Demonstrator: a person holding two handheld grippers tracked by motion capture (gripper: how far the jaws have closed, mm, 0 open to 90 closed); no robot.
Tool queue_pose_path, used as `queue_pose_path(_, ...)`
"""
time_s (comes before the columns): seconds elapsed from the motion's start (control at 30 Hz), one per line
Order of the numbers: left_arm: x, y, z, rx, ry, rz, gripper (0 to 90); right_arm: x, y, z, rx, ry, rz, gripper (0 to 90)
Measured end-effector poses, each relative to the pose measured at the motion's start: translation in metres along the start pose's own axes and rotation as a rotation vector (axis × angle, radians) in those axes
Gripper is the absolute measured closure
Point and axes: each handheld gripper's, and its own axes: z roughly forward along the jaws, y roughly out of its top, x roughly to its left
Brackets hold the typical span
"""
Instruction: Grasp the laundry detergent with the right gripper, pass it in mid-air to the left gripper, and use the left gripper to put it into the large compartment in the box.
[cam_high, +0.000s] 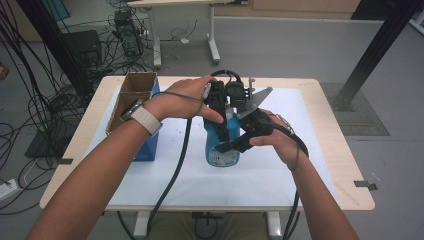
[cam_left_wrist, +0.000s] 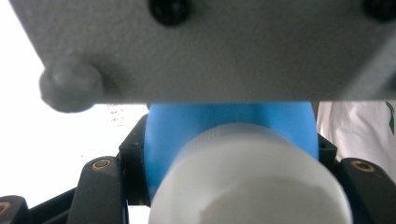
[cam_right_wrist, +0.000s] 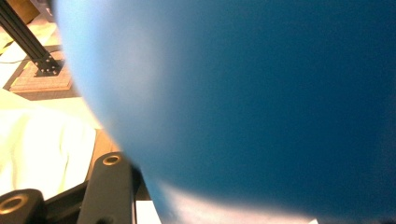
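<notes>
The person holds a blue bottle (cam_high: 222, 145) with both tools in the middle of the table (cam_high: 325, 150), on the white sheet (cam_high: 300, 165) that covers it. The left gripper (cam_high: 220, 107) comes from above and its jaws are closed around the top part of the bottle, just under the white cap (cam_left_wrist: 247, 182). The right gripper (cam_high: 240, 142) comes from the side and its jaws are closed on the wide body of the bottle. Both grips look firm and nothing moves.

The step in hand seems to be opening the bottle: one tool keeps the body steady while the other works at the neck. The next move probably calls for a turn at the cap, and the body must not slip or tip during it. For this the left jaws may need to go higher, onto the cap itself.

The bottle is smooth plastic, rounded, with a pale label low on its front. The cap is white, round, with fine ribs on its side and a flat top. A brown cardboard box (cam_high: 131, 97) with an open top stands at the left part of the table, well apart from the bottle
</notes>
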Motion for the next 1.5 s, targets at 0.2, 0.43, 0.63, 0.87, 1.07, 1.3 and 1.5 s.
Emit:
queue_pose_path(0.2, 0.0000, -0.0009, -0.0002, 0.000, -0.001, -0.003, 37.9, -0.0004, 0.0006, 0.0007, 0.001, -0.004, -0.006, 43.9)
queue_pose_path(0.43, -0.0004, -0.0019, -0.0001, -0.008, 0.001, 0.001, 37.9, -0.0004, 0.0006, 0.0009, 0.000, -0.010, -0.012, 43.9)
queue_pose_path(0.63, -0.0009, -0.0015, 0.0000, -0.006, 0.002, 0.002, 37.9, -0.0003, 0.0004, 0.0012, -0.001, -0.011, -0.021, 43.9)
queue_pose_path(0.87, -0.0013, -0.0010, -0.0001, -0.006, 0.004, 0.002, 37.9, 0.0007, 0.0006, 0.0000, 0.006, -0.010, -0.014, 43.9)
queue_pose_path(1.07, -0.0019, -0.0002, 0.0003, -0.011, 0.007, -0.001, 37.9, 0.0008, 0.0002, -0.0011, 0.005, -0.008, -0.011, 43.9)
queue_pose_path(1.3, -0.0029, -0.0001, -0.0004, -0.013, 0.008, -0.002, 37.9, 0.0003, -0.0004, -0.0004, -0.004, -0.014, -0.029, 43.9)
queue_pose_path(1.5, -0.0034, 0.0005, -0.0004, -0.014, 0.007, -0.002, 37.9, 0.0009, -0.0004, -0.0012, -0.004, -0.013, -0.031, 43.9)
